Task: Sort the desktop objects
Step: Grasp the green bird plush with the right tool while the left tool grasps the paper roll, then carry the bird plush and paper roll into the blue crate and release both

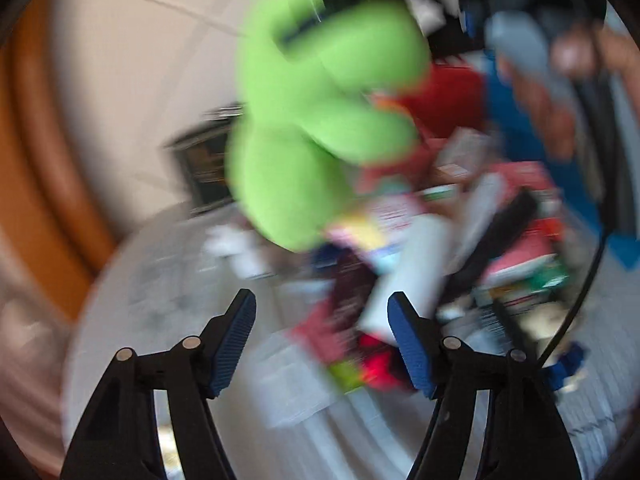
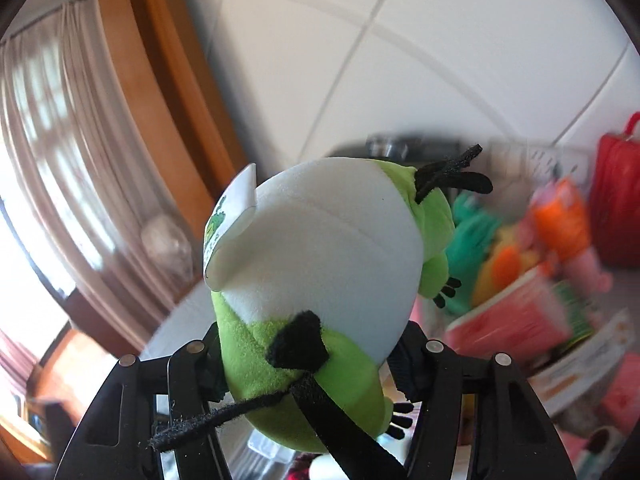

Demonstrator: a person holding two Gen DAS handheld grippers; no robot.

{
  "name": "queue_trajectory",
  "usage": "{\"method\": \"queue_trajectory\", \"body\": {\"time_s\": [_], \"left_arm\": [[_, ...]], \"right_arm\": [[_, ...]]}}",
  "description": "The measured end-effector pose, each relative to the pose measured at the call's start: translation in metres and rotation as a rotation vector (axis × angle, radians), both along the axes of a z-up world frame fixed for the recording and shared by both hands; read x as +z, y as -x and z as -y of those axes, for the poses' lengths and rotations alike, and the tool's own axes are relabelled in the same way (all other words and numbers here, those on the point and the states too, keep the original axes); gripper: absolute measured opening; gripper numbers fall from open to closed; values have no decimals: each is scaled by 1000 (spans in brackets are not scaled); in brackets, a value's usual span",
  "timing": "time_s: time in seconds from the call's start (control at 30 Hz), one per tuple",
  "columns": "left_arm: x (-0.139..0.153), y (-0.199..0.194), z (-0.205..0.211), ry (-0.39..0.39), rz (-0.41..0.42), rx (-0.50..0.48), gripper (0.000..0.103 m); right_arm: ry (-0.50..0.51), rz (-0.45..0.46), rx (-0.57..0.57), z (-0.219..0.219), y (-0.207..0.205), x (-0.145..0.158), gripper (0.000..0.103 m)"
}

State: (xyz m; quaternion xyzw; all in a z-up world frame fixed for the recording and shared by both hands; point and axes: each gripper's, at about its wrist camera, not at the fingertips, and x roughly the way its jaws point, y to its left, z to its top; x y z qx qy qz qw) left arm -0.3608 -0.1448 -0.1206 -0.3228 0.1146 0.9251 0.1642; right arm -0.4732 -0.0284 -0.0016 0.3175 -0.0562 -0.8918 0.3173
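Observation:
A green and white plush toy (image 2: 320,264) with black felt tufts and a paper tag fills the right wrist view. My right gripper (image 2: 312,364) is shut on its lower body and holds it up in the air. In the blurred left wrist view the same green plush (image 1: 320,120) hangs above the table, with the right gripper and a hand (image 1: 576,60) at the upper right. My left gripper (image 1: 322,316) is open and empty, low over the white table (image 1: 168,304).
A jumble of books, boxes and packets (image 1: 432,248) covers the table's right half. Colourful plush toys (image 2: 520,240), a pink book (image 2: 516,320) and a red bag (image 2: 616,200) lie at right. A dark appliance (image 1: 208,168) stands against the white wall.

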Motion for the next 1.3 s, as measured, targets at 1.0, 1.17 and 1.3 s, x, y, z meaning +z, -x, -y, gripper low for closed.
{"method": "queue_trajectory", "body": {"time_s": [1.0, 1.17, 1.3], "left_arm": [[92, -37, -73, -35, -149, -220, 45], [144, -62, -138, -88, -199, -306, 45], [185, -86, -218, -123, -267, -407, 45]], "right_arm": [[114, -206, -318, -167, -142, 110, 60], [114, -314, -447, -240, -208, 153, 60], [109, -424, -563, -311, -265, 187, 60]]}}
